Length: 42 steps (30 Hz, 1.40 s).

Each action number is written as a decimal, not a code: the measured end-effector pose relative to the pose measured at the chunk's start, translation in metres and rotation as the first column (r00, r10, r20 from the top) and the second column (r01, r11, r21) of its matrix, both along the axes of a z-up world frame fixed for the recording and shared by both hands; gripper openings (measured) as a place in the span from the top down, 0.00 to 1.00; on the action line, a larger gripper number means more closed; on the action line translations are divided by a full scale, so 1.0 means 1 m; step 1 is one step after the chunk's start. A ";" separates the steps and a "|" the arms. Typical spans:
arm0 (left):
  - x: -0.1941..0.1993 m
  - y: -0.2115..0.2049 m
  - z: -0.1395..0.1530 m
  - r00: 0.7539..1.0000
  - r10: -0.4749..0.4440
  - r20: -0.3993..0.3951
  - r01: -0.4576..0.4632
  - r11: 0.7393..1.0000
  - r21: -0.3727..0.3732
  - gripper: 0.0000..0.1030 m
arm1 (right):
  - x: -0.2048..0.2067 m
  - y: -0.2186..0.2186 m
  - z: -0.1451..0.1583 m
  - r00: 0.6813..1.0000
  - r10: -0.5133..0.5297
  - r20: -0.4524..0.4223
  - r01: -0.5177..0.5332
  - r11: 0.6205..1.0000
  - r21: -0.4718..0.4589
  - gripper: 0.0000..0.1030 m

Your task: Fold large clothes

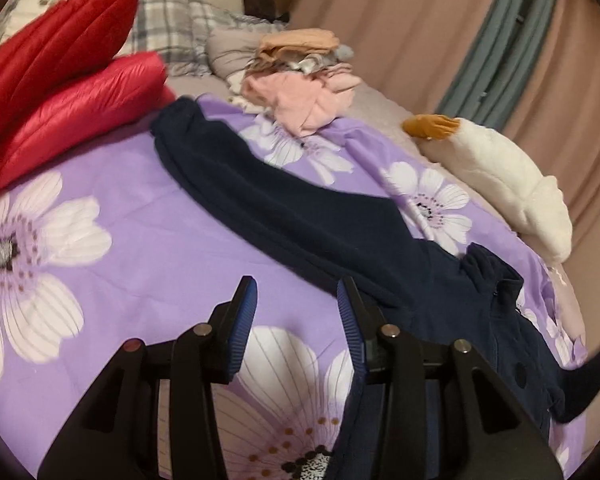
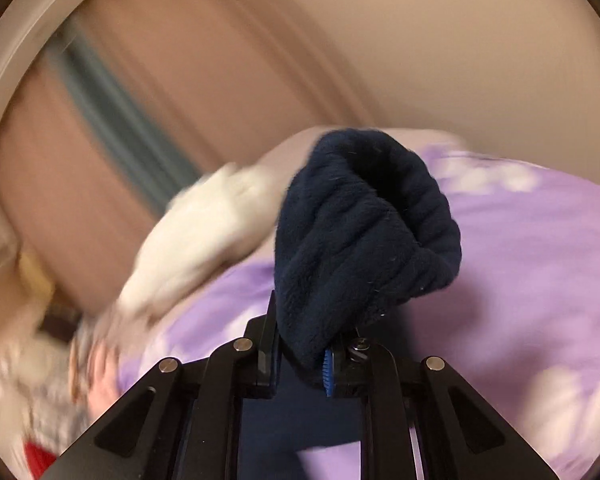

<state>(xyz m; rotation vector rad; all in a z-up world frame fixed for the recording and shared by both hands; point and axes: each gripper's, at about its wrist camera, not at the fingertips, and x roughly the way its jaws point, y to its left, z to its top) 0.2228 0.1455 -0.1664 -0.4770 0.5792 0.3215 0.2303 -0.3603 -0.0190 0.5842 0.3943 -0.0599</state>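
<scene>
A dark navy fleece garment (image 1: pixel 300 208) lies spread across the purple flowered bedcover (image 1: pixel 140 208), one long part reaching toward the far left and a gathered part at the right. My left gripper (image 1: pixel 296 304) is open and empty, hovering just above the cover beside the garment's near edge. My right gripper (image 2: pixel 302 344) is shut on a bunched fold of the navy fleece garment (image 2: pixel 360 232) and holds it lifted above the bed. The right wrist view is blurred by motion.
Two red puffy cushions (image 1: pixel 60 92) lie at the far left. A pile of pink and peach clothes (image 1: pixel 300 80) sits at the back. A white plush toy (image 1: pixel 500 184) lies at the bed's right edge; it also shows in the right wrist view (image 2: pixel 204 240). Pink curtains (image 1: pixel 420 32) hang behind.
</scene>
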 end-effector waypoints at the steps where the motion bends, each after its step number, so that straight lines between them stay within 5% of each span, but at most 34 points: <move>1: -0.002 0.001 0.002 1.000 0.026 0.008 -0.027 0.999 0.041 0.60 | 0.006 0.030 0.008 1.000 0.029 -0.007 -0.029 0.999 -0.044 0.83; 4: -0.005 0.011 0.002 0.990 0.141 -0.023 -0.138 0.986 0.095 0.60 | 0.021 0.124 0.021 0.995 0.086 -0.040 -0.091 0.988 -0.124 0.83; 7: -0.007 0.028 0.000 0.989 0.150 -0.017 -0.149 0.988 0.034 0.60 | 0.034 0.196 0.013 0.976 0.203 -0.080 -0.211 0.972 -0.108 0.83; 12: -0.011 0.037 0.006 0.979 0.201 -0.024 -0.197 0.973 0.118 0.60 | 0.049 0.301 -0.004 0.930 0.344 -0.132 -0.361 0.922 -0.142 0.83; 16: -0.023 0.062 -0.001 0.978 0.206 -0.024 -0.207 0.976 -0.066 0.59 | 0.070 0.333 -0.045 0.894 0.358 -0.269 -0.411 0.895 -0.175 0.76; 18: -0.023 0.067 -0.004 0.974 0.222 -0.045 -0.225 0.969 -0.101 0.59 | 0.067 0.321 -0.057 0.888 0.361 -0.285 -0.404 0.909 -0.107 0.70; 20: -0.022 0.067 -0.004 0.974 0.218 -0.066 -0.224 0.970 -0.095 0.59 | 0.065 0.299 -0.058 0.896 0.347 -0.276 -0.371 0.928 -0.040 0.46; 21: -0.021 0.065 -0.004 0.974 0.214 -0.073 -0.220 0.971 -0.090 0.58 | 0.066 0.291 -0.059 0.901 0.343 -0.266 -0.361 0.932 -0.022 0.25; 22: -0.021 0.064 -0.003 0.975 0.210 -0.072 -0.216 0.972 -0.091 0.56 | 0.062 0.281 -0.058 0.910 0.337 -0.243 -0.349 0.937 -0.005 0.20; 27: -0.020 0.055 -0.005 0.984 0.173 -0.052 -0.179 0.973 -0.143 0.49 | 0.043 0.211 -0.040 0.960 0.170 -0.223 -0.204 0.969 -0.139 0.20; 31: -0.009 0.041 -0.007 0.987 0.136 -0.087 -0.145 0.982 -0.118 0.47 | 0.029 0.151 -0.049 0.966 0.047 -0.255 -0.099 0.976 -0.193 0.20; 36: 0.001 0.022 -0.013 0.996 0.033 -0.082 -0.046 0.986 -0.161 0.40 | 0.021 0.073 -0.090 0.943 -0.137 -0.304 0.104 0.987 -0.123 0.20; 39: 0.002 0.013 -0.013 0.995 0.048 -0.090 -0.056 0.995 -0.082 0.39 | 0.026 0.051 -0.136 0.902 -0.207 -0.379 0.166 0.976 -0.139 0.20; 40: 0.002 0.011 -0.014 0.994 0.063 -0.084 -0.067 0.996 -0.051 0.39 | 0.024 0.044 -0.155 0.901 -0.194 -0.388 0.180 0.981 -0.072 0.20; 42: 0.003 0.012 -0.017 0.991 0.098 -0.093 -0.100 0.995 -0.021 0.39 | 0.016 0.039 -0.145 0.926 -0.192 -0.326 0.198 0.980 -0.017 0.20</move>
